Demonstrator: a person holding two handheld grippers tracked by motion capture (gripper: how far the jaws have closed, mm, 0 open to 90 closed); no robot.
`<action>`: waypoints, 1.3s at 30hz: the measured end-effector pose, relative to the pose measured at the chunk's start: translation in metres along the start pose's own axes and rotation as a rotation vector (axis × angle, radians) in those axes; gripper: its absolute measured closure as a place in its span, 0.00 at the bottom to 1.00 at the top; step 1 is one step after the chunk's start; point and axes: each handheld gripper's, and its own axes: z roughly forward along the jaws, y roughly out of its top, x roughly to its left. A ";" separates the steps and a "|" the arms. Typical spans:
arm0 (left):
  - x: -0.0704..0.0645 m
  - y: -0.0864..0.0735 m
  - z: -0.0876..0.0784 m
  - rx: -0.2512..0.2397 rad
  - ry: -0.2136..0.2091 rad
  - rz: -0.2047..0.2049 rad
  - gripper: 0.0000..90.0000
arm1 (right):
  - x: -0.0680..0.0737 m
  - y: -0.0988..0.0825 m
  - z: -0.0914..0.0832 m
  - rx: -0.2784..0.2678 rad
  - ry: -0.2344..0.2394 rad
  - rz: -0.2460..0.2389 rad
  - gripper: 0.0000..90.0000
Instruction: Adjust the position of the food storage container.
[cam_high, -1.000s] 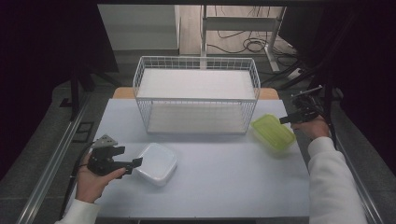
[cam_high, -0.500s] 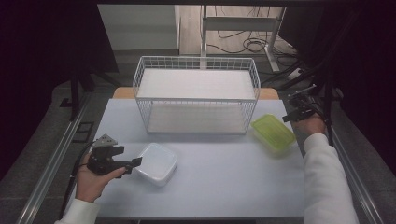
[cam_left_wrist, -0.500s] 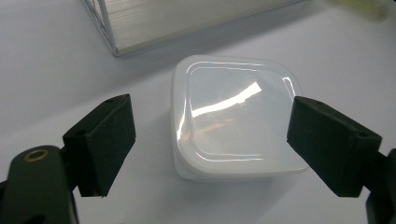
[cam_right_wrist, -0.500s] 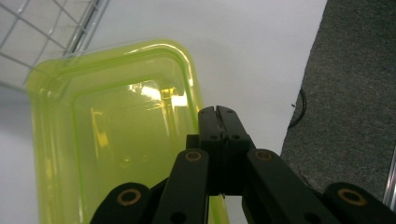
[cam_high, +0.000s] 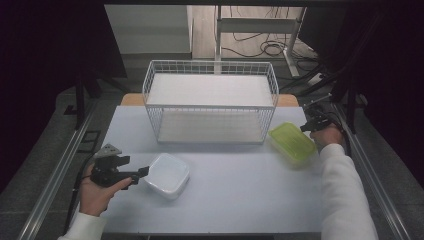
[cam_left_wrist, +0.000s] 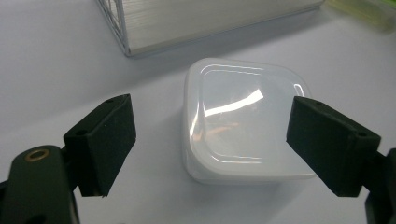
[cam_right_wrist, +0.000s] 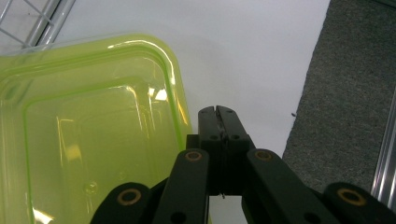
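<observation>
The left gripper (cam_high: 142, 173) rests low on the table with its jaws standing wide apart, and the white lidded box (cam_high: 167, 174) lies straight ahead of it, just off the fingertips; in the left gripper view that box (cam_left_wrist: 243, 130) sits between and a little beyond the two black pads, not touched by either. The box is nearly square with rounded corners, so it offers no real long side. A short push forward would probably bring the pads to its flanks. Over on the far right, the right gripper (cam_high: 306, 126) has its jaws pressed together with nothing between them, as the right gripper view (cam_right_wrist: 218, 112) shows plainly, and the green box (cam_right_wrist: 88, 130) lies just to its left there, close beside the closed tips. Seen from above, the green box (cam_high: 293, 143) is longer than wide and lies slantwise, near the right front corner of the wire basket (cam_high: 210, 102). Each hand is clearly the nearer one to its own box, the two boxes well apart. The table (cam_high: 235, 200) is pale and smooth; round it the room is dark, with cables on the floor behind.
</observation>
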 end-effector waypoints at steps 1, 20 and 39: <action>0.000 0.000 0.000 0.002 0.000 0.000 0.17 | 0.000 0.000 0.001 0.000 -0.001 -0.005 0.99; 0.000 -0.001 0.003 0.009 -0.011 -0.006 0.17 | 0.006 -0.013 0.001 0.006 0.017 -0.066 0.99; -0.002 0.001 0.000 -0.015 -0.037 -0.011 0.17 | 0.027 -0.042 -0.014 -0.020 0.030 -0.086 0.99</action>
